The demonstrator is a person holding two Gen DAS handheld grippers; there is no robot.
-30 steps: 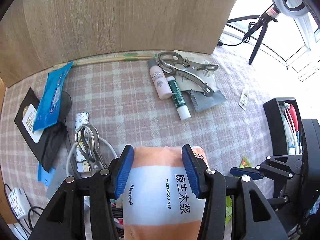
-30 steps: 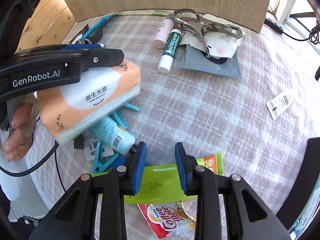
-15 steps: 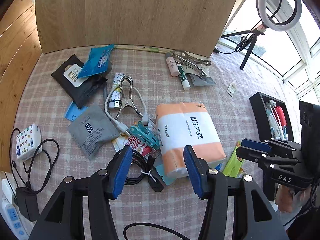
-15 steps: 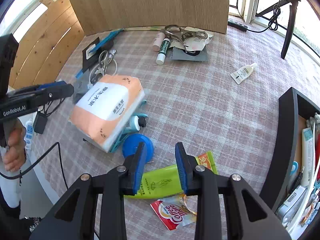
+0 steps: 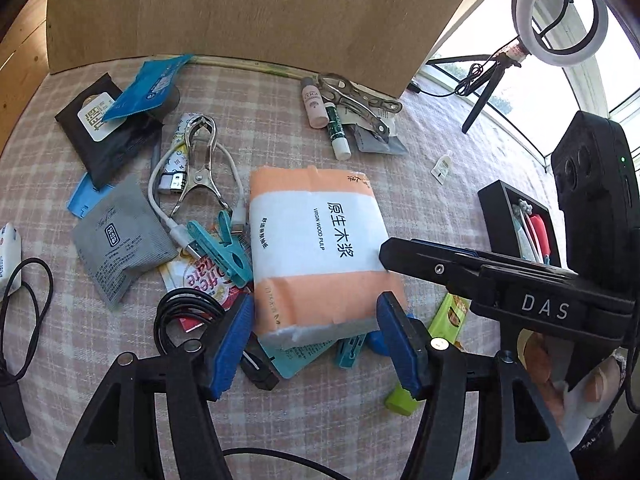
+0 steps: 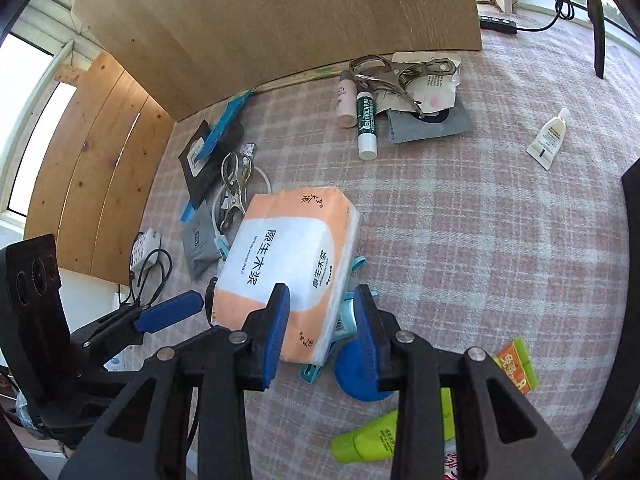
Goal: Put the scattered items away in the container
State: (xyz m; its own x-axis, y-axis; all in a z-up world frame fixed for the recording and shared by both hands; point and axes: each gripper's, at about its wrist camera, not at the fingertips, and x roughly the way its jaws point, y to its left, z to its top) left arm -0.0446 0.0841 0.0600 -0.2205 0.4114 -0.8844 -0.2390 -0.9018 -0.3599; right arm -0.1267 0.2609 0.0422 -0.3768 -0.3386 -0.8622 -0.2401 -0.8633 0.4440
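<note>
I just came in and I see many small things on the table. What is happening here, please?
A person with a gripper in each hand is tidying clutter into a black container. The left gripper is opening, with nothing pressed between its fingers; the tissue pack lies on the pile in front of it. The right gripper hovers above the pack, holding nothing. The scissors, clip and tubes are not yet in the container.

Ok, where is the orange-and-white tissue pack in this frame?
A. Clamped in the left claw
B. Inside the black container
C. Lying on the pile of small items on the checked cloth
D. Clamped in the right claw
C: the tissue pack lies on the clutter on the checked cloth, free of both claws; the left claw is opening above it.
</note>
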